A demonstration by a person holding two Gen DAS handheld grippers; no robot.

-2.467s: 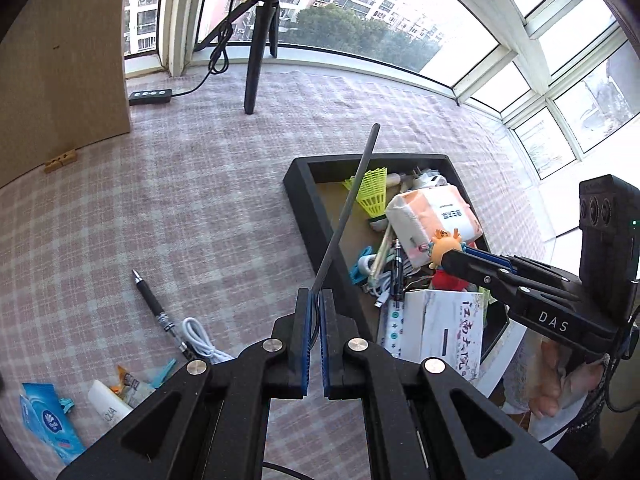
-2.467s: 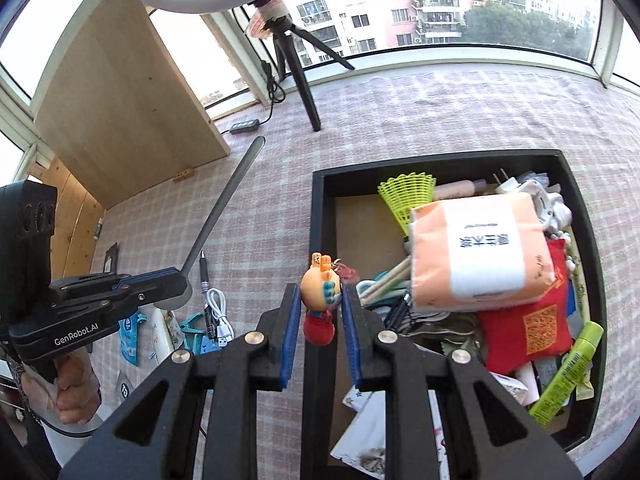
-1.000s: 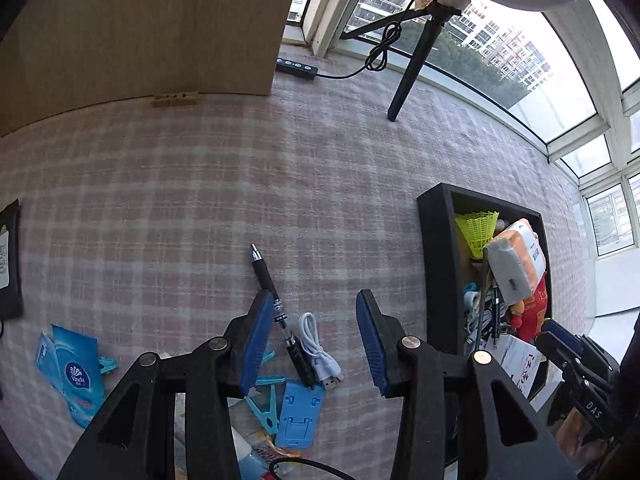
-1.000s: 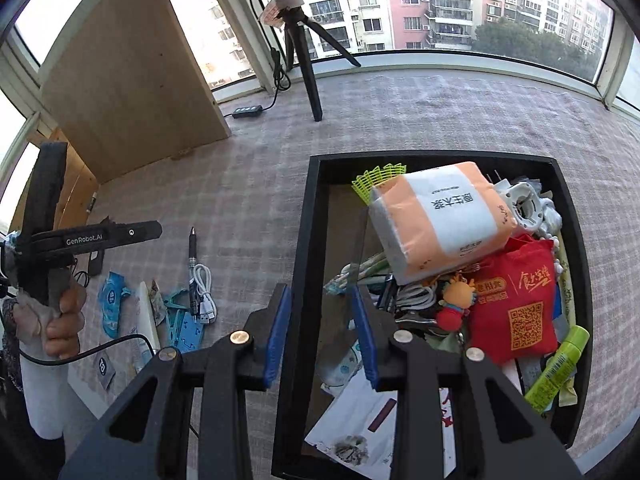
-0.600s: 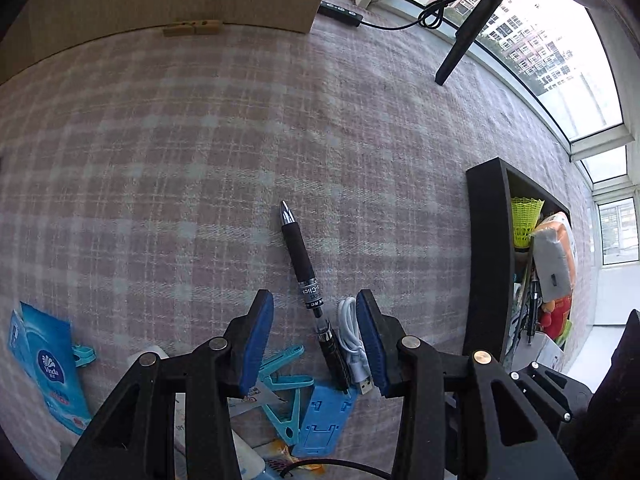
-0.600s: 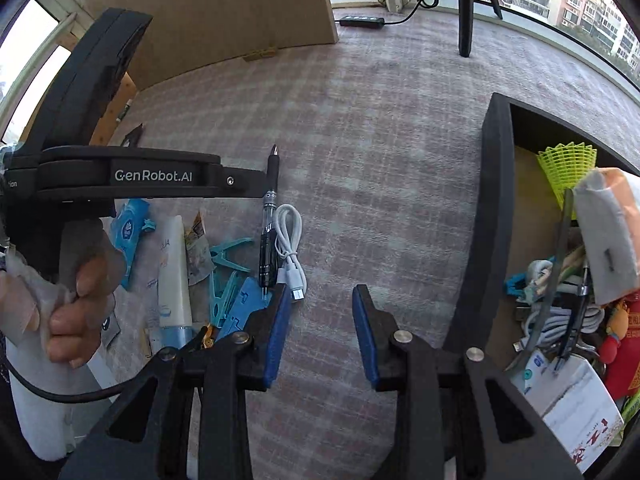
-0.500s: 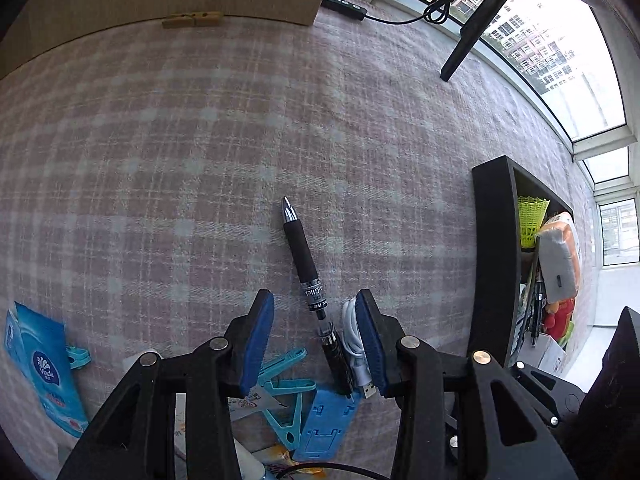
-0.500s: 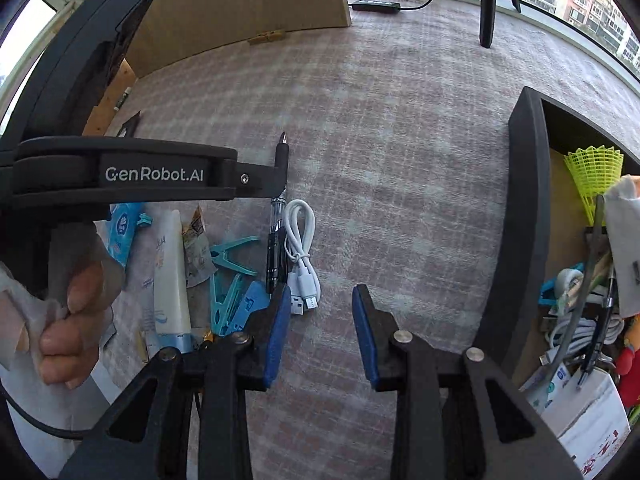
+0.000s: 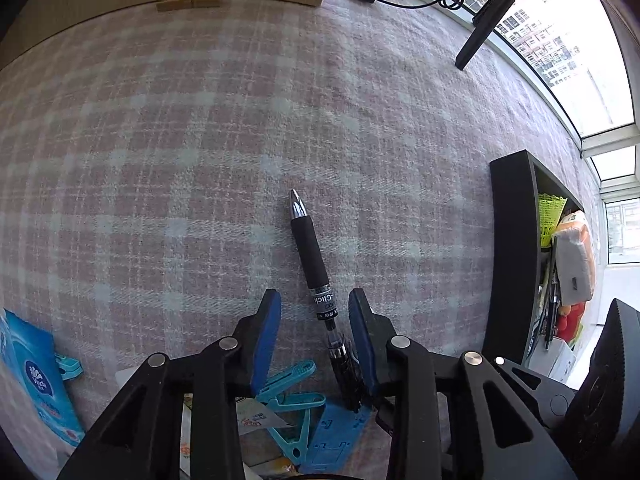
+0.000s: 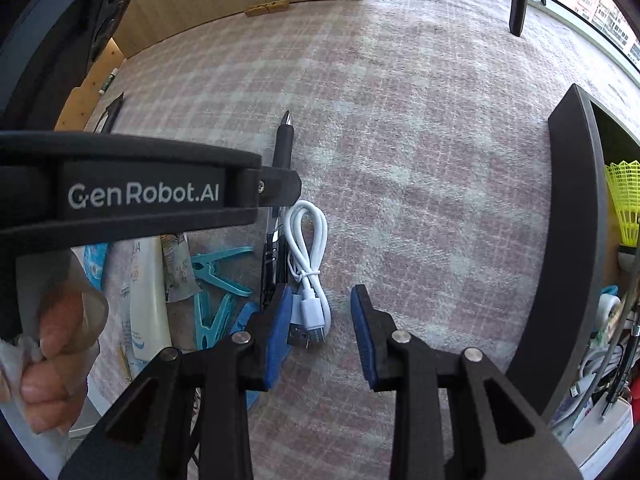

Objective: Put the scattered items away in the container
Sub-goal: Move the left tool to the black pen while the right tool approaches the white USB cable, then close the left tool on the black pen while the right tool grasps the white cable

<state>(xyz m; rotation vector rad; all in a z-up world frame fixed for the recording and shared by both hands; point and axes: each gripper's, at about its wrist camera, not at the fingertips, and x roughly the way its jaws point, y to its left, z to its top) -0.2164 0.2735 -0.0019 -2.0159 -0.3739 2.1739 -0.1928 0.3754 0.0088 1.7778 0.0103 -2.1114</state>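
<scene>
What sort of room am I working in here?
Probably an enclosed apartment balcony or sunroom: curved windows facing high-rise blocks, a checked carpet underfoot, and a tripod leg by the glass.

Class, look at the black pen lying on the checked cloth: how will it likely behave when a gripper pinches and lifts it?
The black pen looks rigid, so it should lift without sagging. Its round barrel may roll if nudged sideways. Pinched near its rear end, it may tip nose-down.

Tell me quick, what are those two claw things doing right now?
Left gripper: jaws closing around the black pen, pads not yet pressing it.
Right gripper: open, empty, over the white cable.
</scene>
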